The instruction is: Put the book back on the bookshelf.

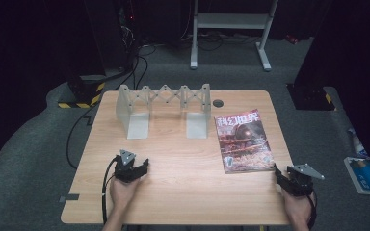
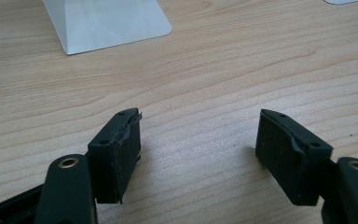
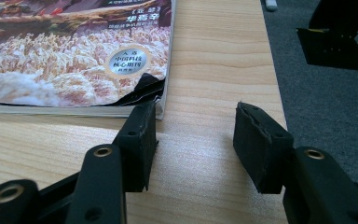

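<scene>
The right gripper (image 3: pixel 196 140) is waiting, jaws open and empty, at the magazine (image 3: pixel 74 56)'s five-o'clock corner; thin and floppy, it probably wants pinching by that edge. The left gripper (image 2: pixel 198 154) is also gaping.

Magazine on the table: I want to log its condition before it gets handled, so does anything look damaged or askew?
Yes. The magazine has a torn, curled near corner beside the right gripper, where the cover is ripped away. In the high view it also lies slightly skewed to the table edge.

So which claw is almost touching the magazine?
The right gripper: it sits just off the magazine's near corner. The left gripper lies out on bare table.
</scene>
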`<state>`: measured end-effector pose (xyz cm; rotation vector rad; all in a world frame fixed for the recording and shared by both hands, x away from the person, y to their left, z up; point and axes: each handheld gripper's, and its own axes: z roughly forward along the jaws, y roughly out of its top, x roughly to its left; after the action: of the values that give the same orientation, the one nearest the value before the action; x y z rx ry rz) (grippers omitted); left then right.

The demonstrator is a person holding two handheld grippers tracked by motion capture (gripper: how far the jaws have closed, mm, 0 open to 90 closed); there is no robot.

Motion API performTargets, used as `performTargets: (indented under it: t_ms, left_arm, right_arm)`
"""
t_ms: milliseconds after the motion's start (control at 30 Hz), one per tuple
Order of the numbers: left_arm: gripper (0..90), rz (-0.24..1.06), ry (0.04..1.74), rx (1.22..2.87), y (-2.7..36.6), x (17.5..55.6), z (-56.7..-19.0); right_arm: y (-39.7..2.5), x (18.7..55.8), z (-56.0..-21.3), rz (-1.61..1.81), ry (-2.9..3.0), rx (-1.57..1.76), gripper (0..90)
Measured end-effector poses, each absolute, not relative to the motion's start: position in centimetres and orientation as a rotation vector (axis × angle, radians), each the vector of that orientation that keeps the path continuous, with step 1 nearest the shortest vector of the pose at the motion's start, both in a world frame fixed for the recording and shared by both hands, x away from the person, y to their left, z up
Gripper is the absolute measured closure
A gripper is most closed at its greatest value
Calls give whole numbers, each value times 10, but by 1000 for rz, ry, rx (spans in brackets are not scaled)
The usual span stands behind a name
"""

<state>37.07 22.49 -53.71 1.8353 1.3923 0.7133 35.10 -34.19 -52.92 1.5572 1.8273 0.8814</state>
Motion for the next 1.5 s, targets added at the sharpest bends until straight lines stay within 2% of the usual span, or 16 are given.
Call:
performTargets:
  t_ms: [567, 1033, 1500]
  left_arm:
    - [309, 716, 1394, 1826, 225, 372, -538]
    - [361, 717, 1382, 1828, 225, 371, -537]
    - [383, 714, 1370, 1825, 224, 371, -538]
  right_arm:
    - [-344, 348, -498, 1008, 1835, 1557, 576]
    - [-324, 389, -489, 918, 1954, 1508, 614]
    - [-318, 422, -482, 908, 1964, 1518, 595]
